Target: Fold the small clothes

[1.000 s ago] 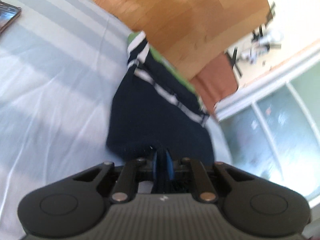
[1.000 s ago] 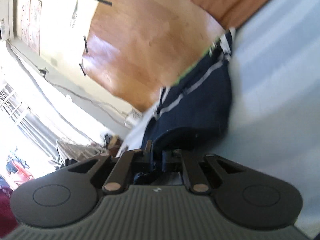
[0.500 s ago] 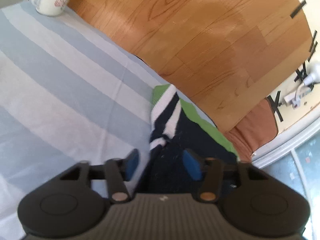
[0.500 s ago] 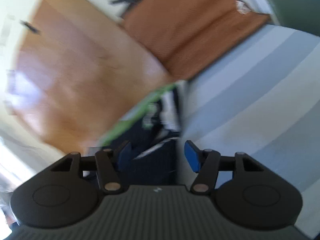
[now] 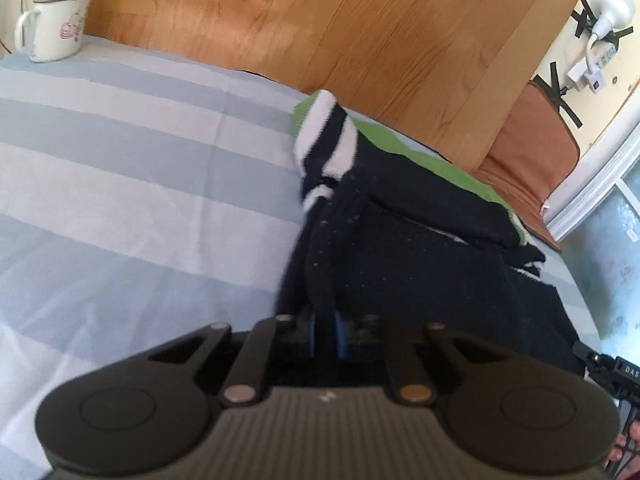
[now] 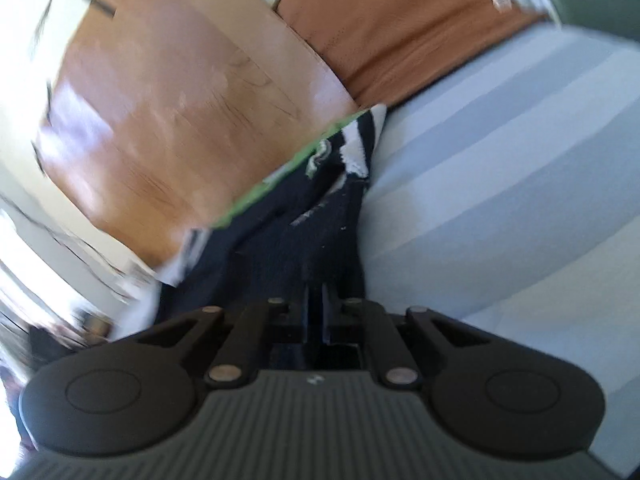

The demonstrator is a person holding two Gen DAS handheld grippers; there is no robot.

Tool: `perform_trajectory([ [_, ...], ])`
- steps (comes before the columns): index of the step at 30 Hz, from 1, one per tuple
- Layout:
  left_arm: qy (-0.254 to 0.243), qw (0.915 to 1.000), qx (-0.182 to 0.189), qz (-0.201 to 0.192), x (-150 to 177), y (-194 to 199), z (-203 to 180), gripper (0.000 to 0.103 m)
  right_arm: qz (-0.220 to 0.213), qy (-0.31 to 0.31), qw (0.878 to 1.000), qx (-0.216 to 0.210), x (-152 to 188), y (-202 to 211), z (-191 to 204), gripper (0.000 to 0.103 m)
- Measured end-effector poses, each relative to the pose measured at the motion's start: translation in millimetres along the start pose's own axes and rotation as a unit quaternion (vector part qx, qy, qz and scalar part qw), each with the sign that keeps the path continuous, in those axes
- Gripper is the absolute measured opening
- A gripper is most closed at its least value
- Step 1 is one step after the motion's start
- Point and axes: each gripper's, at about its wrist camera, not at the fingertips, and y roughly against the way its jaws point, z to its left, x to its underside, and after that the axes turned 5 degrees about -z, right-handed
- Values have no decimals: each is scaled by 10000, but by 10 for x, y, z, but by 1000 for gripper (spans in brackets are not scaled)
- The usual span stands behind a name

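A small navy garment (image 5: 420,248) with white stripes and a green lining lies bunched on the blue-and-white striped sheet (image 5: 140,168) near the wooden headboard. My left gripper (image 5: 325,334) is shut on a fold of its near edge. In the right wrist view the same navy garment (image 6: 304,220) stretches away from my right gripper (image 6: 316,308), which is shut on its dark edge. That view is blurred.
A white enamel mug (image 5: 52,26) stands on the sheet at the far left corner. The wooden headboard (image 5: 340,28) runs along the back. A brown cushion (image 5: 528,148) sits at the right, with a window frame beyond it.
Both grippers were shut on the garment a second ago, stood open over it half a second ago, and are now shut on new folds of it. The garment now lies folded over.
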Motion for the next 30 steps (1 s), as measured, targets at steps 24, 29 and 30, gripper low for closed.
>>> perform_trajectory([
  [24,-268,9958,745,-455,-399,-672,-346,26,786,1366,9862,-512,-1405,-1766,1085,51],
  [29,-241,9973,584,-366,-383,-773,-133,14,1171,1783,9770,-47,-1560,-2781,1047,66],
  [30,-85,9975,633,-316,-401,-788,-77,12,1276,1773,9758,69,-1553,-2953,999,66],
])
